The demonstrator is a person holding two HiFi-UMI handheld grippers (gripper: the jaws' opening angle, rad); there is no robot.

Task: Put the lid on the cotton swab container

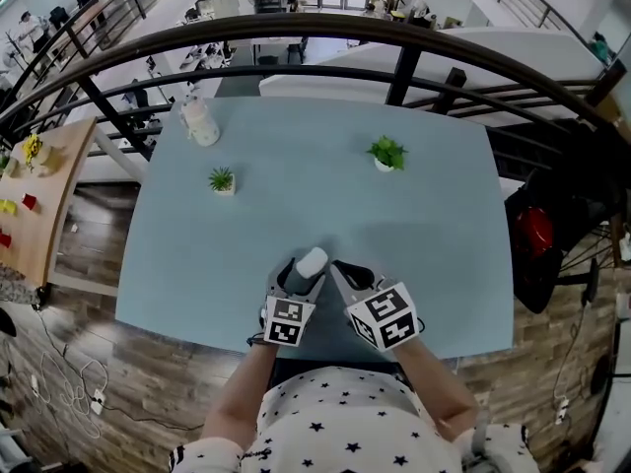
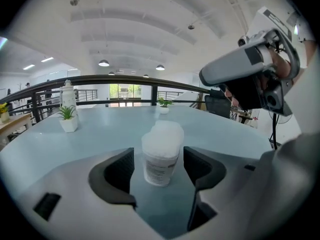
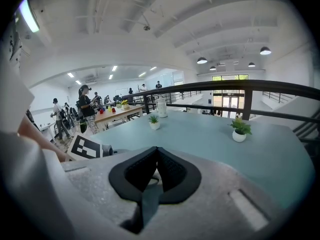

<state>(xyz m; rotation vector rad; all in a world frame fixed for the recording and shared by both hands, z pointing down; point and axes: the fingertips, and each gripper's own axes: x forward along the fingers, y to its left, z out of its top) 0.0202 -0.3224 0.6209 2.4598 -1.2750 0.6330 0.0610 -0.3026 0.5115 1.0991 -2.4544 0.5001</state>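
Observation:
The cotton swab container (image 2: 161, 156) is a small white tub with a printed label. It stands upright on the light blue table (image 1: 296, 205) near the front edge, and a frosted lid (image 2: 167, 130) appears to sit on its top. My left gripper (image 2: 160, 170) is open, one black pad on each side of the tub with a gap at both. In the head view the container (image 1: 312, 261) sits between the left gripper (image 1: 302, 276) jaws. My right gripper (image 3: 156, 170) is shut and empty, just right of the tub (image 1: 345, 267).
Two small potted plants (image 1: 222, 179) (image 1: 386, 153) and a white bottle (image 1: 200, 122) stand further back on the table. A dark metal railing (image 1: 394, 37) curves behind the far edge. A wooden table with small coloured items (image 1: 30, 200) is at the left.

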